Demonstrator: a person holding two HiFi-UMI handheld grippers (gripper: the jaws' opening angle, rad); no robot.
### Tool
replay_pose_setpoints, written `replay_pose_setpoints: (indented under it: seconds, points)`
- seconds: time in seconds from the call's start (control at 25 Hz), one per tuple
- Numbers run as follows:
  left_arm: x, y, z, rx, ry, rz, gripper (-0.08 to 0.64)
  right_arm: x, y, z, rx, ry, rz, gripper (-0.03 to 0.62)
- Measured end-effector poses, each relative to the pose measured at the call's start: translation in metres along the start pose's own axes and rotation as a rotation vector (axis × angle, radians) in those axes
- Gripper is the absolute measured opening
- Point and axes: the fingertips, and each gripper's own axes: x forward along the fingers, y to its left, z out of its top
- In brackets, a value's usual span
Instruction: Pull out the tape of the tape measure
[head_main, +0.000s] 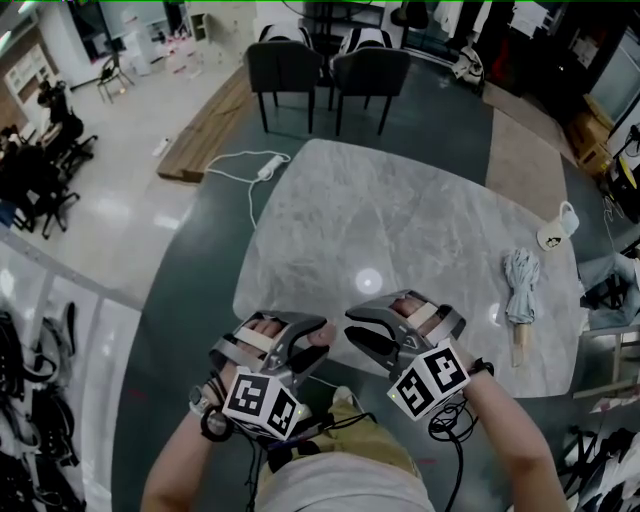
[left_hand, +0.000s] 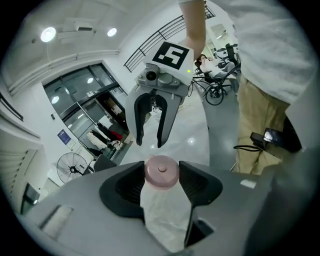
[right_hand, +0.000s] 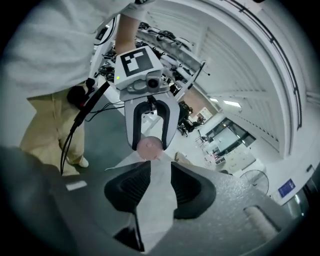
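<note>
At the bottom of the head view the person's two forearms rise from the lower corners and bend inward, so the grippers meet nose to nose just over the near edge of the table (head_main: 400, 220). Each marker cube faces up toward the camera, and both tools tilt downward.

The left gripper (right_hand: 150, 146) is clamped on the tape measure (left_hand: 161, 172), a small round pink case with a button at its middle. The case sits right at the jaw tips, with both pads against its sides. The right gripper view shows the same case pinched in the opposite tool.

The right gripper (left_hand: 150, 142) faces it with its jaws apart and nothing between them. Its tips are near the case but not on it.

As for progress, the case is picked up and held off the table, which is the first part of the job. No length of tape shows in any view, so the tape appears to be fully wound in. I cannot make out the pull tab on the case. What seems left is for the right gripper to find that tab, close on it and draw away from the left one.

Farther up the table, toward the right side of the frame, lies a folded umbrella (head_main: 520, 290). Beyond the far edge, at the top centre, stand two dark chairs (head_main: 285, 65).
</note>
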Motion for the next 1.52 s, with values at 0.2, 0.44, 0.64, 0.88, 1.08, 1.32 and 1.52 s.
replay_pose_setpoints:
  seconds: [0.2, 0.44, 0.64, 0.88, 1.08, 1.32, 1.52]
  points:
    - [0.003, -0.003, 0.008, 0.033, -0.015, -0.025, 0.233, 0.006, 0.008, -0.002, -0.159, 0.033, 0.06, 0.12]
    - [0.005, -0.008, 0.01, 0.054, -0.019, -0.044, 0.233, 0.01, 0.02, -0.003, -0.278, 0.059, 0.109, 0.112]
    - [0.005, -0.009, 0.01, 0.066, -0.014, -0.053, 0.233, 0.012, 0.025, -0.006, -0.314, 0.069, 0.126, 0.077]
    - [0.006, -0.013, 0.01, 0.073, -0.018, -0.063, 0.235, 0.013, 0.024, -0.008, -0.3, 0.08, 0.097, 0.008]
    - [0.008, -0.013, 0.008, 0.042, -0.022, -0.046, 0.235, 0.014, 0.021, -0.008, -0.196, 0.084, 0.068, 0.005]
    - [0.012, -0.011, 0.002, 0.016, -0.008, -0.045, 0.235, 0.014, 0.018, -0.018, -0.06, 0.095, 0.042, 0.005]
    - [0.011, -0.012, -0.007, -0.013, 0.0, -0.043, 0.233, 0.013, 0.019, -0.026, 0.03, 0.102, 0.032, 0.005]
